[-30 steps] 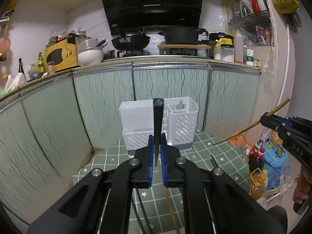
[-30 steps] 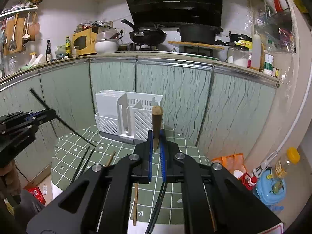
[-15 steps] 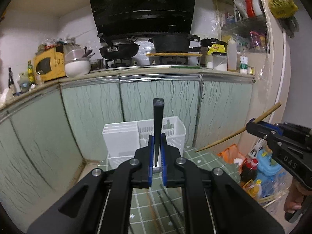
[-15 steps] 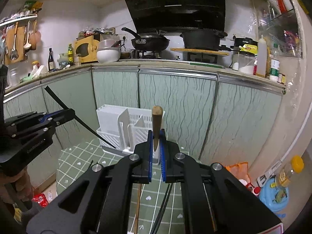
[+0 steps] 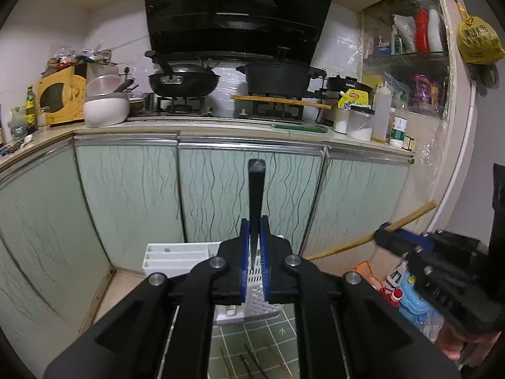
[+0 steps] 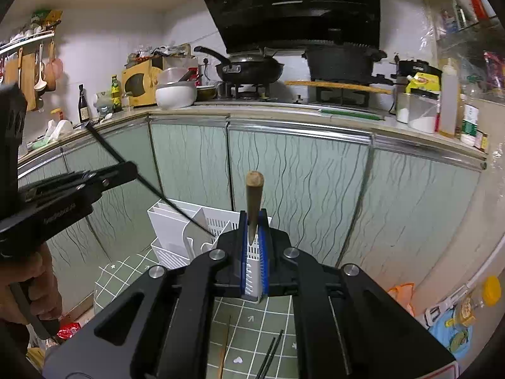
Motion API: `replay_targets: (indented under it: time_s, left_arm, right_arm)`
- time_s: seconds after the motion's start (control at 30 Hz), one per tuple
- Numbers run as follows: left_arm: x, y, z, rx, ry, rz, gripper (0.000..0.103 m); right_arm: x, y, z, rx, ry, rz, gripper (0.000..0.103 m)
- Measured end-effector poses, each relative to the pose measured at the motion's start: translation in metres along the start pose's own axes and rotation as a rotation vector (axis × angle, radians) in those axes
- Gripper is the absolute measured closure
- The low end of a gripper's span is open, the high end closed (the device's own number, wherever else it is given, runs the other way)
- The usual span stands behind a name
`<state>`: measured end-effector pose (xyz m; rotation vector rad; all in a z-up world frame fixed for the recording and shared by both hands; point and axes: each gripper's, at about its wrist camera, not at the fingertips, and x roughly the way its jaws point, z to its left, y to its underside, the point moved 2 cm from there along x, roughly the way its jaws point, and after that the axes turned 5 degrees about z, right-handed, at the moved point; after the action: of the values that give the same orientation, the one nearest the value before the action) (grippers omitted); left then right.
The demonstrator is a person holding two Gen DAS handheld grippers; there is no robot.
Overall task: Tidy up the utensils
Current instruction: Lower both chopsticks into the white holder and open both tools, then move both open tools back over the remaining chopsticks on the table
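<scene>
Both grippers have risen since a second ago, and the white utensil caddy [image 5: 176, 257] now sits low behind the left gripper [image 5: 254, 246], its far half hidden by the fingers [image 5: 243, 252]. These fingers are pinched tight on a black chopstick [image 5: 255, 189], whose long axis runs straight forward and up past the fingertips; its lower end is lost between the pads. The right gripper [image 6: 254, 243] clamps a brown wooden chopstick [image 6: 254, 195] the same way, blunt end up (from the left wrist it reads as a slanted stick, rising to the right). More chopsticks [image 6: 271, 357] lie below the fingers on the green tiled worktop [image 6: 252, 315], cut off by the gripper body. A hand [image 6: 31, 287] grips the left handle.
</scene>
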<state>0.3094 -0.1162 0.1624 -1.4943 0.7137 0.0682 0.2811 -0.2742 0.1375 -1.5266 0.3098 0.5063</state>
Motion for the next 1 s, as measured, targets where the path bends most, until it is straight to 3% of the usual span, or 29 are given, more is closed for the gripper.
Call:
replay_targets:
  time_s: [0.13,0.43,0.5,0.57,0.6,0.63,0.73,1.0]
  left_arm:
    - [0.030,0.002,-0.002,0.023,0.009,0.039,0.097]
    - [0.097,0.038,0.012,0.045,0.047,0.152,0.096]
    - [0.103,0.044,0.017,0.018,0.073,0.179,0.095]
    - [0.106,0.049,0.022,0.000,0.079,0.199,0.058]
    - [0.103,0.050,0.025,-0.004,0.064,0.179,0.022]
    - [0.097,0.051,0.027,-0.002,0.038,0.139,0.013]
    - [0.084,0.051,0.030,0.014,0.009,0.103,0.013]
    - [0.041,0.059,0.032,0.015,-0.024,0.066,0.010]
  right_arm:
    - [0.026,0.003,0.002,-0.011,-0.008,0.029,0.097]
    - [0.080,0.023,-0.010,0.006,-0.040,0.099,0.096]
    - [0.084,0.026,-0.015,0.035,-0.077,0.112,0.090]
    - [0.082,0.027,-0.019,0.031,-0.057,0.090,0.043]
    - [0.081,0.027,-0.020,0.031,-0.043,0.080,0.035]
    - [0.078,0.028,-0.023,0.039,-0.035,0.070,0.027]
    - [0.070,0.029,-0.031,0.073,-0.034,0.055,0.008]
    - [0.037,0.042,-0.033,0.077,-0.006,0.040,0.008]
